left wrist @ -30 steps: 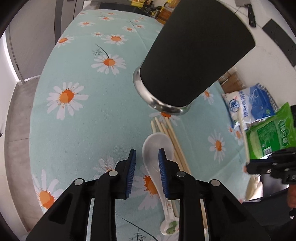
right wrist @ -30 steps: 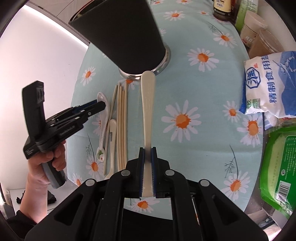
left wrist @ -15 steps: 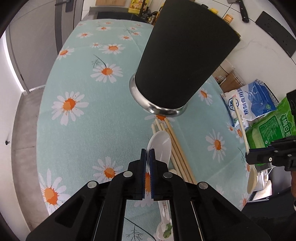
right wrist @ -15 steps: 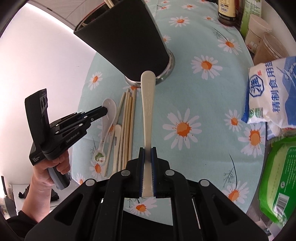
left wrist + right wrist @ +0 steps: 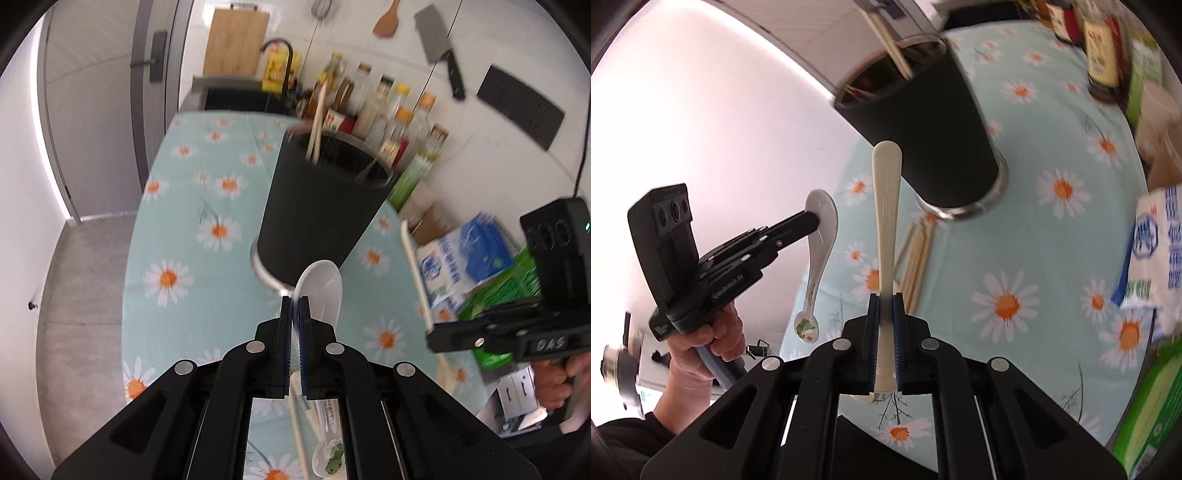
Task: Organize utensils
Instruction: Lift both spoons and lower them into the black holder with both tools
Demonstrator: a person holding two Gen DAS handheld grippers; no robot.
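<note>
My left gripper (image 5: 294,308) is shut on the bowl rim of a white ceramic spoon (image 5: 325,284) and holds it in the air; the spoon hangs handle down in the right wrist view (image 5: 820,254). My right gripper (image 5: 885,306) is shut on a cream plastic spoon (image 5: 886,206), handle pointing up toward the black utensil holder (image 5: 923,122). The holder (image 5: 325,206) stands on the daisy tablecloth (image 5: 177,236) and holds chopsticks (image 5: 316,122). Several chopsticks (image 5: 918,254) lie on the cloth by its base.
Bottles and jars (image 5: 384,110) stand at the back of the table. A blue-white bag (image 5: 465,254) and a green packet (image 5: 498,306) lie at the right. A cleaver (image 5: 439,48) hangs on the wall. The table's left edge drops to the floor (image 5: 81,295).
My left gripper has lifted the white spoon off the cloth. Both grippers have risen and tilted up, so the holder's open top now shows. The right gripper still holds the cream spoon.
</note>
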